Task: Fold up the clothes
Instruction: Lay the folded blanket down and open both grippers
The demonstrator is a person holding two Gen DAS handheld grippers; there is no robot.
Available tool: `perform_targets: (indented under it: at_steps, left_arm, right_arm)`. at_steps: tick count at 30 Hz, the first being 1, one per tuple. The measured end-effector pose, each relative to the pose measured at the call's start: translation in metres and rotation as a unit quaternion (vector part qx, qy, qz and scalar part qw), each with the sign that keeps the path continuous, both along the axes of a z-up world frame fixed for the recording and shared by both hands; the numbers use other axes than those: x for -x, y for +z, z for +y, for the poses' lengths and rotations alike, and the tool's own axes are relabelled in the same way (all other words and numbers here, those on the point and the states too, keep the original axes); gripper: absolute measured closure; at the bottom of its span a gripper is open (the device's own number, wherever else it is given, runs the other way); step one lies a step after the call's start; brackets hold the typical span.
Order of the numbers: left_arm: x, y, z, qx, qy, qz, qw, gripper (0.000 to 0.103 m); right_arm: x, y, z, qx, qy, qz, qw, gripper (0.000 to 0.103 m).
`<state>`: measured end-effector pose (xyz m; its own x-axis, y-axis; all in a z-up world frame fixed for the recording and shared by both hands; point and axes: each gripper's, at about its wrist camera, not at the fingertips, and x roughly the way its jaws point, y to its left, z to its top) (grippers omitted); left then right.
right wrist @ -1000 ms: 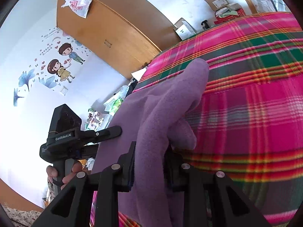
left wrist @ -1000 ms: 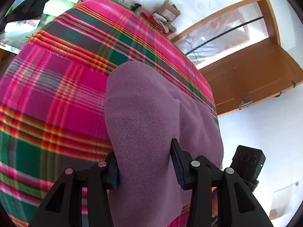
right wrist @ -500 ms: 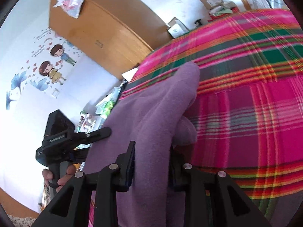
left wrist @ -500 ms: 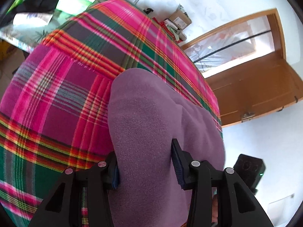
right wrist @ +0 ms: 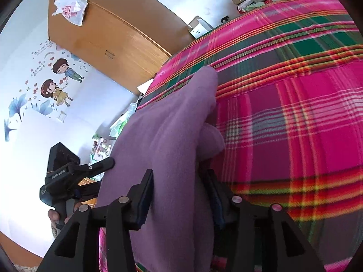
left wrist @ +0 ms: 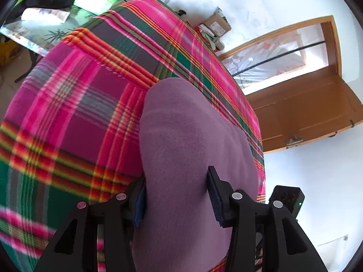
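The mauve fleece garment (left wrist: 188, 149), soft and slightly fuzzy, lies over a bright plaid cloth of pink, green and orange stripes (left wrist: 74, 113) that covers the surface beneath (whether that is a bed or a worktop cannot be told from these views). In the left wrist view the black left hand-held gripper (left wrist: 175, 195) is clamped onto the near edge of the garment: the fabric bulges up thickly between its two blue-padded fingers (left wrist: 214, 195) and runs forward as a rounded hump across the plaid. To the left of the plaid, a glass-topped side table (left wrist: 43, 34) carries papers and dark items. Further right stand cardboard boxes (left wrist: 215, 22) against the white wall, then a wooden door with a glazed panel (left wrist: 301, 95). At the lower right of that view the black body of the other tool peeks in. In the right wrist view, the far left shows a wall with cartoon stickers of two figures (right wrist: 59, 79), and below it the left tool, gripped by a person's hand (right wrist: 54, 217). A wooden wardrobe (right wrist: 109, 38) with a white plastic bag on top stands behind. The right hand-held gripper (right wrist: 179, 197) likewise pinches a thick fold of the same garment, which rises between its fingers toward a rounded tip resting on the plaid.
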<state>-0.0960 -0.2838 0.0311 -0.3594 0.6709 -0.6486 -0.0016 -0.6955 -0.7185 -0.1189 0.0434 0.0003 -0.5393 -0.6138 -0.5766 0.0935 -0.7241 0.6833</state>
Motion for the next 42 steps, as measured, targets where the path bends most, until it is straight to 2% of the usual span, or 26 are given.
perform_targets:
  at_steps: [7,11,15,22,28,30,33,42]
  left_arm:
    - [-0.027,-0.001,-0.009,0.013,0.017,0.001,0.9998,0.054]
    - [-0.042,-0.01,-0.012,0.005,0.021,-0.011,0.9997,0.054]
    - [-0.056,-0.014,-0.015,0.003,0.026,-0.015,0.9995,0.054]
    - [-0.069,-0.015,-0.013,0.015,0.037,-0.015,0.9991,0.054]
    - [-0.076,-0.017,-0.011,0.024,0.046,-0.019,0.9985,0.054]
    - [-0.079,-0.016,-0.008,0.037,0.045,-0.016,0.9982,0.054]
    - [-0.085,-0.012,-0.001,0.062,0.043,-0.004,0.9971,0.054]
    - [-0.097,-0.005,0.032,0.148,0.031,0.032,0.9879,0.053]
  right_arm:
    - [-0.028,0.01,-0.003,-0.063,0.004,0.019,0.998,0.056]
    - [-0.049,0.015,-0.012,-0.121,0.017,0.04,0.992,0.056]
    - [-0.065,0.015,-0.015,-0.144,0.023,0.042,0.988,0.056]
    - [-0.09,0.016,-0.027,-0.218,0.032,0.058,0.974,0.056]
    - [-0.099,0.018,-0.028,-0.222,0.033,0.049,0.973,0.056]
    - [-0.104,0.02,-0.028,-0.228,0.032,0.049,0.972,0.056]
    - [-0.112,0.023,-0.039,-0.257,0.045,0.056,0.964,0.056]
    - [-0.122,0.022,-0.06,-0.271,0.062,0.052,0.959,0.056]
